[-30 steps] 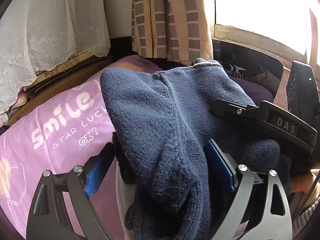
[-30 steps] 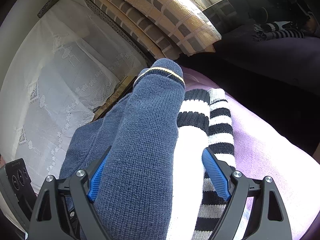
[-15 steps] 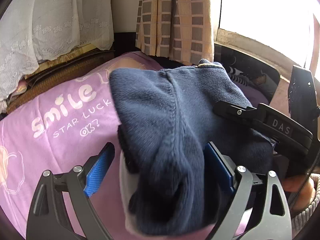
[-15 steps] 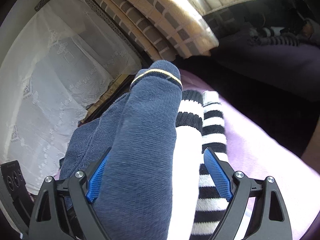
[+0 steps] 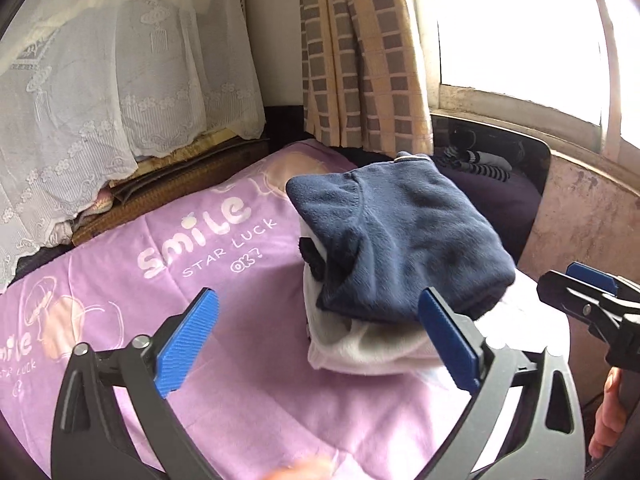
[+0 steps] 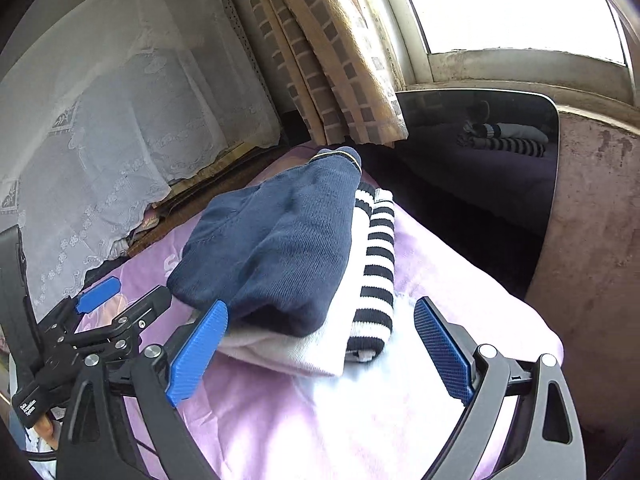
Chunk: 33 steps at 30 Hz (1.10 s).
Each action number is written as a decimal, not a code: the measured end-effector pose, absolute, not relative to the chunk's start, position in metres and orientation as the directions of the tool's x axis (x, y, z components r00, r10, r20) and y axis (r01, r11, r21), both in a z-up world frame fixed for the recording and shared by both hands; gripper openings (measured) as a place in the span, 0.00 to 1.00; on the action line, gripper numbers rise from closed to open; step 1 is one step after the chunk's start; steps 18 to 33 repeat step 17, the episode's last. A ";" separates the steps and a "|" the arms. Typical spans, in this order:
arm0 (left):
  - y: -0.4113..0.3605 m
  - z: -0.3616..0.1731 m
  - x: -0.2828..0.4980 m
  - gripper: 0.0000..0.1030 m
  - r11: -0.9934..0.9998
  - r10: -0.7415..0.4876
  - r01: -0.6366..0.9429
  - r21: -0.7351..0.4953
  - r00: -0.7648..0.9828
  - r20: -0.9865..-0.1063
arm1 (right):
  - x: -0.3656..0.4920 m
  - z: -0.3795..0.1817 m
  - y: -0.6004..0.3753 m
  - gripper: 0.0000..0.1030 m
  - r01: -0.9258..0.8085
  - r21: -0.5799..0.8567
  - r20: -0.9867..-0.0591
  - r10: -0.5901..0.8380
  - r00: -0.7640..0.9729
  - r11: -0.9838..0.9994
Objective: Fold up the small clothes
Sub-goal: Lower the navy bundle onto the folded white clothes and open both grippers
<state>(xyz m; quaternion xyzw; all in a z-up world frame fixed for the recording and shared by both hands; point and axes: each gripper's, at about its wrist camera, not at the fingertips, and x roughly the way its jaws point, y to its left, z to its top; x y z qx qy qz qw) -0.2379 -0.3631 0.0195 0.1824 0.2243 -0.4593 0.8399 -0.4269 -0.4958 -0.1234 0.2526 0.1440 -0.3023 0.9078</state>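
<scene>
Folding step, left wrist view: the left claw stands wide apart and empty, just short of the stack and holding nothing.
Stack, left wrist view: a folded navy blue knitted garment lies on top of a folded white garment, both resting on a lilac printed bedsheet lettered "smile".
Position, left wrist view: the stack sits ahead of the claw and to its right, its near edge just beside the right-hand blue pad; the left-hand pad is well apart from it.
Right claw, left wrist view: the right claw shows at the far right edge, near the stack's side.
Folding step, right wrist view: the right claw is also spread open and empty.
Position, right wrist view: the navy garment tops the white one, with a black-and-white striped piece alongside; the stack's near corner touches or just overlaps the left-hand pad.
Doing it well: judging by the neat stack, the fold looks finished; pulling both claws straight back, without brushing the top layer, should keep the edges square.
</scene>
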 end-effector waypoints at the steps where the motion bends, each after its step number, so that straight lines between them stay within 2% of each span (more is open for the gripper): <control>1: -0.357 0.021 -0.245 0.95 0.511 -0.696 0.851 0.117 0.490 -0.525 | -0.432 -0.122 -0.488 0.94 0.620 0.364 -0.407 -0.479 0.777 0.696; 3: -0.346 0.024 -0.254 0.95 0.533 -0.690 0.834 0.142 0.526 -0.497 | -0.439 -0.119 -0.475 0.95 0.618 0.355 -0.395 -0.486 0.779 0.702; 9: -0.331 0.033 -0.271 0.95 0.511 -0.700 0.845 0.156 0.515 -0.494 | -0.445 -0.109 -0.454 0.95 0.630 0.318 -0.394 -0.506 0.767 0.708; 17: -0.320 0.039 -0.261 0.95 0.532 -0.698 0.842 0.093 0.498 -0.515 | -0.436 -0.100 -0.443 0.95 0.631 0.282 -0.395 -0.512 0.763 0.722; 33: -0.320 0.039 -0.261 0.95 0.532 -0.698 0.842 0.093 0.498 -0.515 | -0.436 -0.100 -0.443 0.95 0.631 0.282 -0.395 -0.512 0.763 0.722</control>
